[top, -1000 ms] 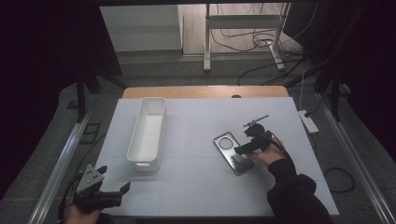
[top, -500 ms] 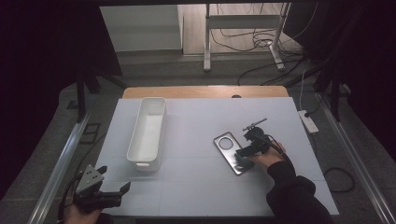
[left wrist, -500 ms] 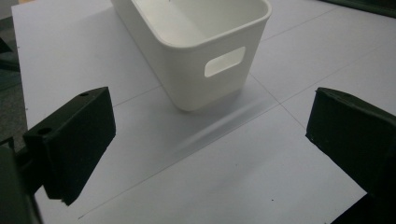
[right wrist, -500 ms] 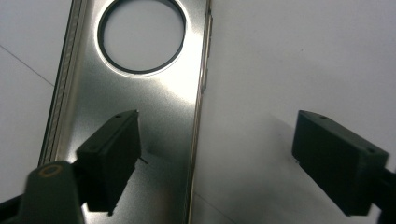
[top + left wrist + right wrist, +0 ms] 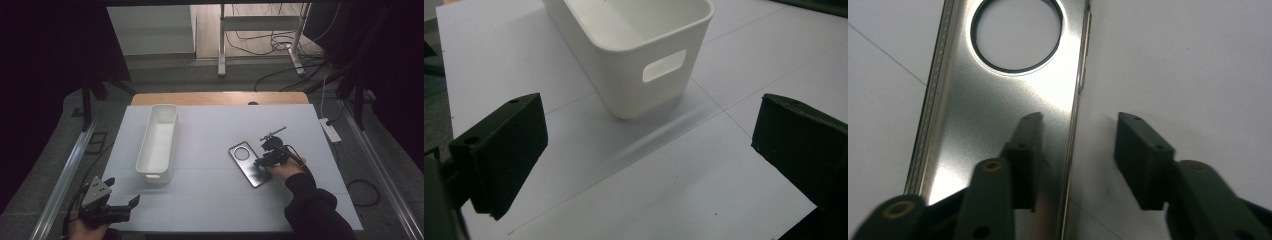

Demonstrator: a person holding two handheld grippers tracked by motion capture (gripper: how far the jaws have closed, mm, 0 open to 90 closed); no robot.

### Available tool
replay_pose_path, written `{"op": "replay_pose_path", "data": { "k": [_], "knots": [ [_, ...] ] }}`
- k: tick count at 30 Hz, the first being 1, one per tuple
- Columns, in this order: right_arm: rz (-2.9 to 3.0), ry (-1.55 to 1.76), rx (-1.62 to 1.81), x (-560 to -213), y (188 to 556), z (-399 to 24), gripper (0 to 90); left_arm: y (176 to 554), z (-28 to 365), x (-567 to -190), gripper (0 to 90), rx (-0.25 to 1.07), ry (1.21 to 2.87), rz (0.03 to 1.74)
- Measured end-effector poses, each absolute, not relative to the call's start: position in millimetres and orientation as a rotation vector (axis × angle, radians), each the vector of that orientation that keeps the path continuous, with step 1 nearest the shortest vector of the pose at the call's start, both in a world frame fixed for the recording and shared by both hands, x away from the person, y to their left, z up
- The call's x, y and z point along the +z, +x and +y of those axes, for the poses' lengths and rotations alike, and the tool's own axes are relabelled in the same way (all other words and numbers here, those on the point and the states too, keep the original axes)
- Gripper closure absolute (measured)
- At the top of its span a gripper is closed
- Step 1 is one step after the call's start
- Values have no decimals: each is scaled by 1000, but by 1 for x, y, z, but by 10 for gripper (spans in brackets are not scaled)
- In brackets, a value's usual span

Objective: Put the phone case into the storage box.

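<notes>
A shiny metal plate (image 5: 245, 161) with a round hole lies flat on the white table, right of centre. My right gripper (image 5: 261, 162) is down on its near right part. In the right gripper view one jaw rests over the plate (image 5: 998, 90) and the other stands on the table beside it, so the plate's right edge runs between them. The jaws of the right gripper (image 5: 1080, 127) have just been closing, and a gap remains on both sides of that edge. My left gripper (image 5: 122, 194) is held wide open at the table's near left corner, with nothing in the left gripper (image 5: 649, 145).
A long white bin (image 5: 150, 175) stands left of centre, its handle end facing the left gripper (image 5: 624, 75). A white power strip (image 5: 330, 131) lies off the table's right side. A wooden strip (image 5: 220, 98) borders the far edge. Metal rails run along both sides.
The right gripper's jaws have drawn closer together over the plate's right edge. Both hands stay where they were, and the plate and bin have not moved.
</notes>
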State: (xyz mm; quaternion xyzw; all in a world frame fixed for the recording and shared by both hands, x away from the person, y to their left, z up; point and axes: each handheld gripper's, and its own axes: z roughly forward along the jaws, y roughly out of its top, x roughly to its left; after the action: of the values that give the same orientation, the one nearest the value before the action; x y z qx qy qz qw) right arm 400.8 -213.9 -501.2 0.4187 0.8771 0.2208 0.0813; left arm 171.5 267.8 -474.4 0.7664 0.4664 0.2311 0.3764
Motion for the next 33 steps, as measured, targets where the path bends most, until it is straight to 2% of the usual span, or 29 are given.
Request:
{"op": "replay_pose_path", "data": {
  "k": [2, 5, 6, 9, 24, 33],
  "knots": [
    [2629, 1261, 669, -501, 402, -215, 684, 172, 268, -474, 21, 591, 1961, 1193],
    [2642, 1280, 685, -501, 402, -215, 762, 172, 267, -474, 21, 592, 1961, 1194],
    [2642, 1280, 685, -501, 402, -215, 762, 172, 267, -474, 21, 592, 1961, 1194],
    [2640, 1270, 670, -500, 401, -213, 855, 172, 267, -474, 22, 592, 1963, 1194],
    [2628, 1293, 658, -499, 400, -211, 884, 173, 267, -474, 22, 588, 1971, 1187],
    [2614, 1234, 726, -491, 392, -210, 884, 175, 270, -474, 30, 541, 1953, 1211]
  ]
}}
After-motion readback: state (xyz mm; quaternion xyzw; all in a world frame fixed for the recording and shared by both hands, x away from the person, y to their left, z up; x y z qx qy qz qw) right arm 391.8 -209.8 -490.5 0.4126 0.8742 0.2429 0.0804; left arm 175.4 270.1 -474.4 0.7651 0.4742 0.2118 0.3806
